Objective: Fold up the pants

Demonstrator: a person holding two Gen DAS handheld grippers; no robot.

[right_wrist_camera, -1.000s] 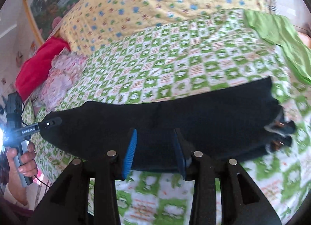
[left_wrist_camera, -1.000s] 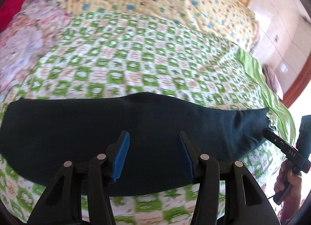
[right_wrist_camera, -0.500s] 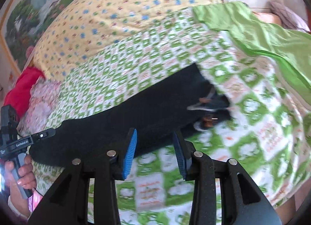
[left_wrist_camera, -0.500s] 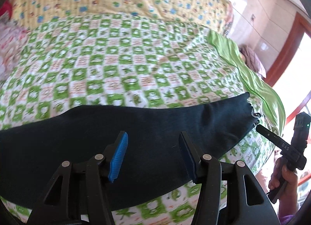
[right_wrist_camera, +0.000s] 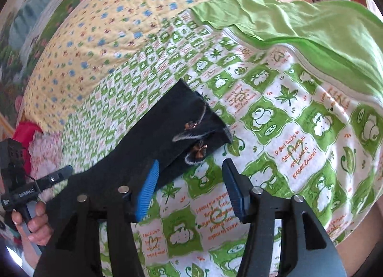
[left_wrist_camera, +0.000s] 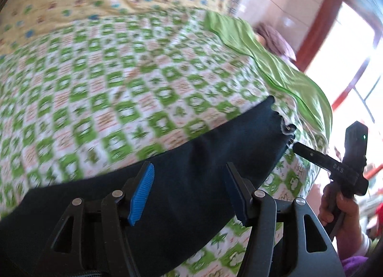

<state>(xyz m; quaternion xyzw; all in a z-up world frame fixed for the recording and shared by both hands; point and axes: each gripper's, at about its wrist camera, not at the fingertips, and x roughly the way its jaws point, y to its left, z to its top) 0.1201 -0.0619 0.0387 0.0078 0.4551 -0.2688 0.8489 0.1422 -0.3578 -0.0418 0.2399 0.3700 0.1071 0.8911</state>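
Our left hand-held gripper [left_wrist_camera: 189, 190] and right hand-held gripper [right_wrist_camera: 189, 189] were both opening, jaws empty, above the pants [left_wrist_camera: 167, 195], a long dark soft strip lying flat on the bed [right_wrist_camera: 275, 118], waistband end at one o'clock. We judged the next fold needed an end pinched.

The left wrist view smears the bedspread [left_wrist_camera: 100, 90] with motion blur. The pants [left_wrist_camera: 191, 181] run out of frame at its lower left, so their far end is cut off. In the right wrist view the picture [right_wrist_camera: 36, 25] on the wall is blurred and cropped.
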